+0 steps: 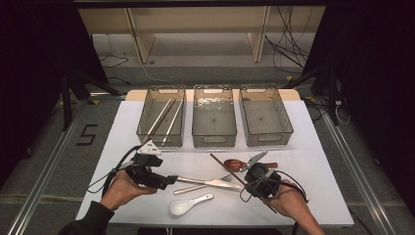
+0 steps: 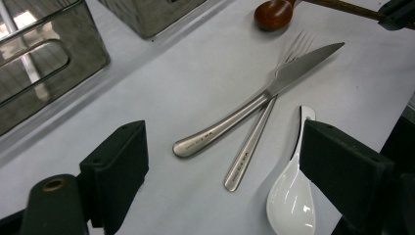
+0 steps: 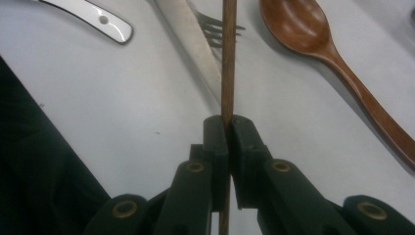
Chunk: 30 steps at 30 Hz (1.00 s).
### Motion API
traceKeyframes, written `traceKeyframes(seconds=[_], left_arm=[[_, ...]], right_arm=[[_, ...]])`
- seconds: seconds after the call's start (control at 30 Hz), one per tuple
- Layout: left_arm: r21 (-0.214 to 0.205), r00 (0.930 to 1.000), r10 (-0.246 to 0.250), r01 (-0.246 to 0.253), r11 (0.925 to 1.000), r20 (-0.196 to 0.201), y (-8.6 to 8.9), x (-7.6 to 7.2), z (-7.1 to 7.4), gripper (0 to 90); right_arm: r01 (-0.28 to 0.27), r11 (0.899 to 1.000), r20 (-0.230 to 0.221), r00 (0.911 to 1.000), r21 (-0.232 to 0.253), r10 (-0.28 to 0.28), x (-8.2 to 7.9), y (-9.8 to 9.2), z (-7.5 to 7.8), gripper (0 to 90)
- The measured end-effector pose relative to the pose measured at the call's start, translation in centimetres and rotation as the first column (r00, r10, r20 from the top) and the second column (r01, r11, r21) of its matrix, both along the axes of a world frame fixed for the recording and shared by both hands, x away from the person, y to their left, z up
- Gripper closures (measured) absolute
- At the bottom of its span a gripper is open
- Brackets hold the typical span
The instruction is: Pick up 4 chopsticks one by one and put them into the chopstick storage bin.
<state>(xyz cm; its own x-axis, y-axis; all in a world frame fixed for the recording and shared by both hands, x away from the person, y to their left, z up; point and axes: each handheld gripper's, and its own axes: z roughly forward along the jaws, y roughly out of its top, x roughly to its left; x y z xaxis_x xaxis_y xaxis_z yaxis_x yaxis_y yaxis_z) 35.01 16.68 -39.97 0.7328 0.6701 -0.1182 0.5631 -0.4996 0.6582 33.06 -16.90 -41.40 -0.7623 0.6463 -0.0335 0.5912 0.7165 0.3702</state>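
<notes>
Chopstick [image 3: 228, 63], brown and thin, is pinched near its middle between the closed right tongs [image 3: 228, 128] just above the knife [image 1: 208, 183], likely for sorting into the left bin [image 1: 147, 128] with matching chopsticks, while the left tongs [image 2: 222, 161] gape empty beside that knife.

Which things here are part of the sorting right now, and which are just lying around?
In the job:
- right gripper, shut on the brown chopstick
- left bin that already holds chopsticks
- left gripper, fingers open above the knife

Lying about for now:
- fork
- white spoon
- wooden spoon
- middle bin
- right bin
</notes>
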Motion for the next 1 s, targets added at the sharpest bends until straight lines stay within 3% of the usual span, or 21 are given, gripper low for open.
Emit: traceKeyframes(seconds=[0.17,0.47,0.63,0.77,1.0], left_arm=[[-0.003,0.9993,-0.031,0.031,0.9995,0.019,-0.5,-0.1,0.4,17.4],[0.028,0.9947,-0.099,0.099,0.9947,0.026,-1.1,-0.1,0.9,17.5],[0.058,0.9897,-0.141,0.139,0.9886,0.028,-1.7,-0.3,1.1,17.4],[0.083,0.9858,-0.168,0.167,0.9824,0.001,-2.2,-0.2,0.9,17.4],[0.093,0.9711,-0.238,0.239,0.9667,-0.015,-3.0,-0.2,1.3,17.6]], right_arm=[[-0.051,0.999,0.013,0.9986,0.005,0.051,-0.3,0.7,0.4,86.6],[-0.157,0.988,0.003,0.9877,-0.006,0.157,-1.0,1.9,0.5,86.6],[-0.199,0.980,0.003,0.9799,-0.015,0.199,-1.4,2.5,0.5,86.6],[-0.235,0.972,-0.001,0.9721,-0.020,0.235,-1.6,2.9,0.3,86.6],[-0.268,0.963,-0.012,0.9634,-0.026,0.268,-1.9,3.6,0.2,86.5]])
